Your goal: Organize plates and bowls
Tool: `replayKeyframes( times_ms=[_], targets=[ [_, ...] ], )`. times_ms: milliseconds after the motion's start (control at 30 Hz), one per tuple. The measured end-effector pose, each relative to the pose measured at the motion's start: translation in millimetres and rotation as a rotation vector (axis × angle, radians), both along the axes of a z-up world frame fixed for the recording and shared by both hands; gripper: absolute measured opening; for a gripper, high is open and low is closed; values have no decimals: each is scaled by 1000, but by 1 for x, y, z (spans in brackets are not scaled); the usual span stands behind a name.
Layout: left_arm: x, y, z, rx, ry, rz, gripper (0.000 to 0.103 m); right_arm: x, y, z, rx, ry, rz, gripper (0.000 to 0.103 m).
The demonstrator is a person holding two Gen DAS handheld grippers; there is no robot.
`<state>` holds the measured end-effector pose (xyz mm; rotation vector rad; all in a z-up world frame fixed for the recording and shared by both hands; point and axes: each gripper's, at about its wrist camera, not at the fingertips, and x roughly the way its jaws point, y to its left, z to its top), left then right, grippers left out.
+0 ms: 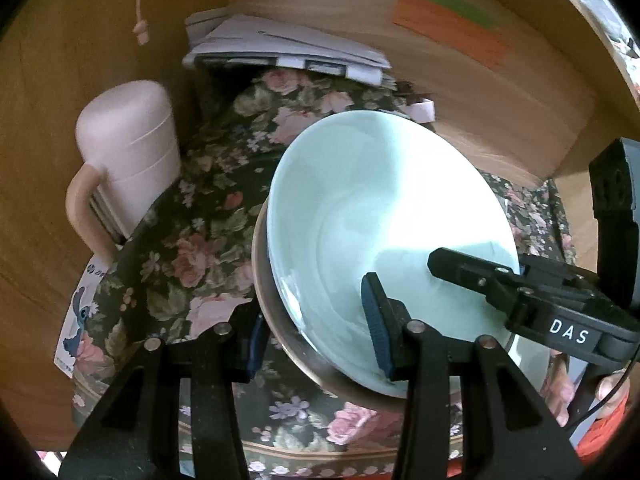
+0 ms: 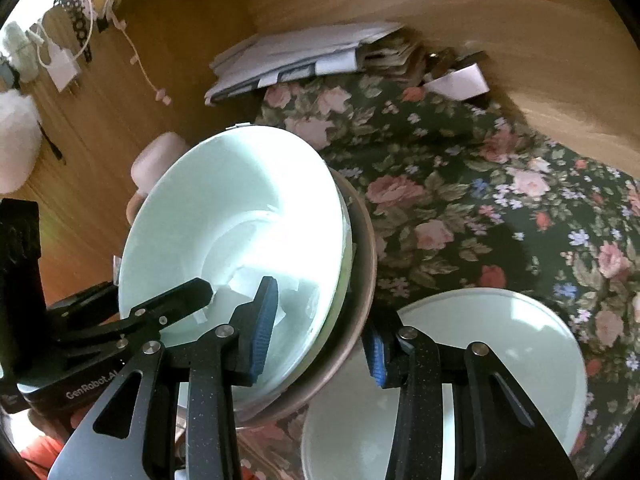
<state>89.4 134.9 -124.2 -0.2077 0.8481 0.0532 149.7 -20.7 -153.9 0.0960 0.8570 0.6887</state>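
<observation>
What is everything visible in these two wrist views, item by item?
Bowl stack: pale green bowls nested in a brown outer bowl, tilted, on the cloth.
Plate: one, pale green, beside the stack.
Floral cloth: one, dark green with pink roses.
Pink mug: one, by the wooden wall.
Papers: a white stack, back corner.
Left gripper: black, blue pads, straddling the stack's rim.
Right gripper: same, straddling the opposite rim.
</observation>
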Motion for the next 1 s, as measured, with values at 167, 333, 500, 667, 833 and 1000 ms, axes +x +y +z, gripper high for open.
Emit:
replayKeyframes(
  times_ms=[167, 333, 500, 667, 833, 1000],
  targets=[
    [2, -15, 3, 3, -10, -29, 43, 1, -15, 1, 3, -3, -29, 36],
    [2, -33, 4, -2, -15, -70, 43, -3, -37, 0, 3, -6, -73, 36],
    [3, -49, 7, -8, -12, -109, 43, -8, -57, -1, -2, -4, -107, 36],
    [3, -69, 9, -8, -14, -147, 43, -14, -76, -1, -6, -3, -138, 36],
    [3, -82, 8, -11, -10, -176, 43, -20, -93, -5, -5, 2, -164, 36],
    [2, -93, 6, -17, 2, -199, 43, -23, -106, -9, 1, 13, -183, 36]
  ],
)
